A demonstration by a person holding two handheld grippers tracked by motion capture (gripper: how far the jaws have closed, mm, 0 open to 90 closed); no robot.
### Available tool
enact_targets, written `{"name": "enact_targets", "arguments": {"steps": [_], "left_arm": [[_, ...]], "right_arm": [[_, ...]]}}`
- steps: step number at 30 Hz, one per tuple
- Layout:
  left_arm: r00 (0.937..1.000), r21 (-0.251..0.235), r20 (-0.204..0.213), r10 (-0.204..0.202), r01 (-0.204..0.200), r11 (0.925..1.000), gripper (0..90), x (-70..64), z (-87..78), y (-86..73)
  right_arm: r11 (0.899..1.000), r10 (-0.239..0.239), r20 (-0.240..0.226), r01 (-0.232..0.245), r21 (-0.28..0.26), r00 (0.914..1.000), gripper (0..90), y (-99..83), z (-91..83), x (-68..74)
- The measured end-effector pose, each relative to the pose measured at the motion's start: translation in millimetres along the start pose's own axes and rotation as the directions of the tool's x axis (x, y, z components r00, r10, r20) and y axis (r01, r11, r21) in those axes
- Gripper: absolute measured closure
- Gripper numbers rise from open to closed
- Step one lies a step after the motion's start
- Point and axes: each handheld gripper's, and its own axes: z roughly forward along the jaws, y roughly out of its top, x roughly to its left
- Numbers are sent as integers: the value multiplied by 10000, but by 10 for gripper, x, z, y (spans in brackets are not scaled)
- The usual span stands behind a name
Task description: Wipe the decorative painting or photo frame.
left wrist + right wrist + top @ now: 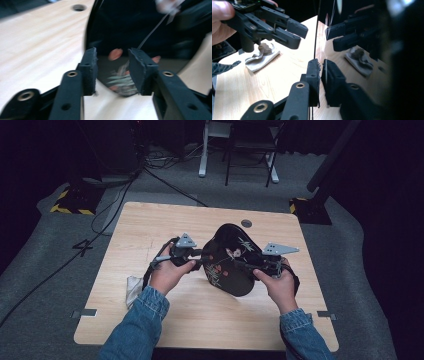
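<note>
Right gripper (pixel 321 65) clamped on the thin rim of the black plate (pixel 372 50), jaws nearly closed with only the plate's edge between them, seen edge-on in the right gripper view. Held tilted up off the table (pixel 150 225), glossy face mirroring the other gripper and the cloth. In the high view, right gripper (pixel 248 265) at the plate's right side, gripped by the right hand (pixel 280 282), grey three-cornered plate on top.

Left gripper (pixel 112 68) open, jaws well apart, nothing between them. Pointed at the lower rounded edge of the black plate (pixel 140 27), with painted orange petals and pale leaves showing in the gap between the jaws; contact with the plate not clear from the blurred view. In the high view, left gripper (pixel 200 254) just beside the left edge of the black plate (pixel 227 262), held by the left hand (pixel 167 272). In the right gripper view, left gripper (pixel 298 33) hanging above the table, near the plate's rim but apart from it.

White cloth (pixel 132 289) crumpled on the table near the left edge, beside the left sleeve, well apart from the plate. Same cloth (pixel 262 57) lying below the left gripper in the right gripper view.
</note>
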Motion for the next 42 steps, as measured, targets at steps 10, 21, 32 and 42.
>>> {"name": "enact_targets", "arguments": {"steps": [10,21,32,42], "left_arm": [[9998,-219,-194,73,-77,9997,435,-5,79,48],[9997,-147,-78,223,-224,9996,355,1,137,56],[9996,-152,-1,270,-270,9995,344,23,196,62],[9989,-104,211,423,-421,9991,326,27,250,65]], "right_arm": [[9999,-55,-467,49,-127,9989,712,-61,-45,-80],[9997,-136,50,137,-177,9999,537,-123,-99,-128],[9992,-94,631,118,-370,9980,410,-171,-212,-104],[9993,131,1172,-90,-361,9930,412,-338,-496,83]]}}
